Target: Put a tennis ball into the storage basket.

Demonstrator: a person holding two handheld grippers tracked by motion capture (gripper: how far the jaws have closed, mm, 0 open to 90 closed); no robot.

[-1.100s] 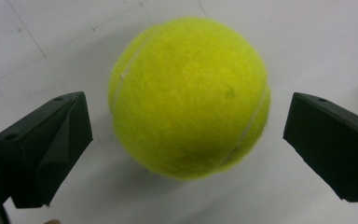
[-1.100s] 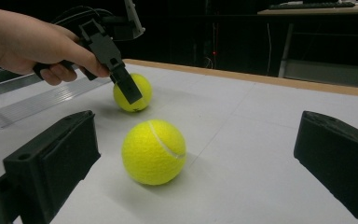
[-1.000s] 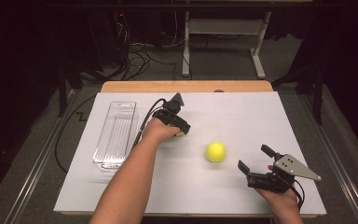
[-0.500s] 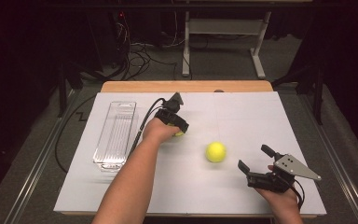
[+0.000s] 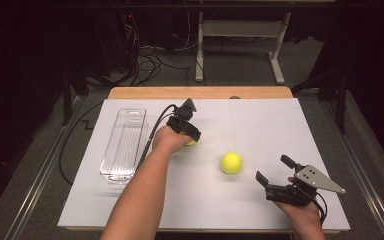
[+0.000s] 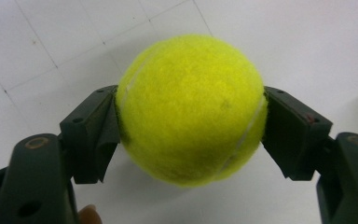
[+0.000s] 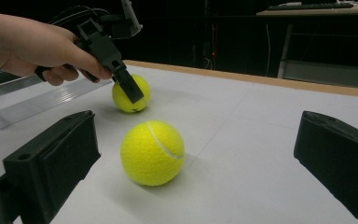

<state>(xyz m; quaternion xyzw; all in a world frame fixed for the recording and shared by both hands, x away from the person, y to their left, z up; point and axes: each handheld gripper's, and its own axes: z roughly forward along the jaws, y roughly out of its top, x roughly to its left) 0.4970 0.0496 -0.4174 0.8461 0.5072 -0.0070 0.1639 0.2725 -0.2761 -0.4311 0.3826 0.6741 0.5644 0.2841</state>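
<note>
A yellow tennis ball (image 6: pixel 191 107) sits on the white table sheet, squeezed between the two black pads of my left gripper (image 6: pixel 191 126). Its jaws have just been closing on this ball. From above, the left gripper (image 5: pixel 189 140) points down at mid-table, and the hand hides most of that ball (image 5: pixel 192 143). A second tennis ball (image 5: pixel 231 162) lies loose to the right of it. My right gripper (image 5: pixel 272 168) rests open near the front right, facing this loose ball (image 7: pixel 152 153) from a short way off. The held ball (image 7: pixel 121 100) lies farther back.
A clear plastic tray (image 5: pixel 125 142) lies lengthwise on the left of the white sheet (image 5: pixel 260 125), also seen in the right gripper view as the tray (image 7: pixel 28 102) beyond the left hand. The wooden table edge (image 5: pixel 200 92) runs along the back, and cables lie on the floor behind it.
The left gripper's jaws have drawn in around the ball under the hand. Both hands and the loose ball stay where they were.
</note>
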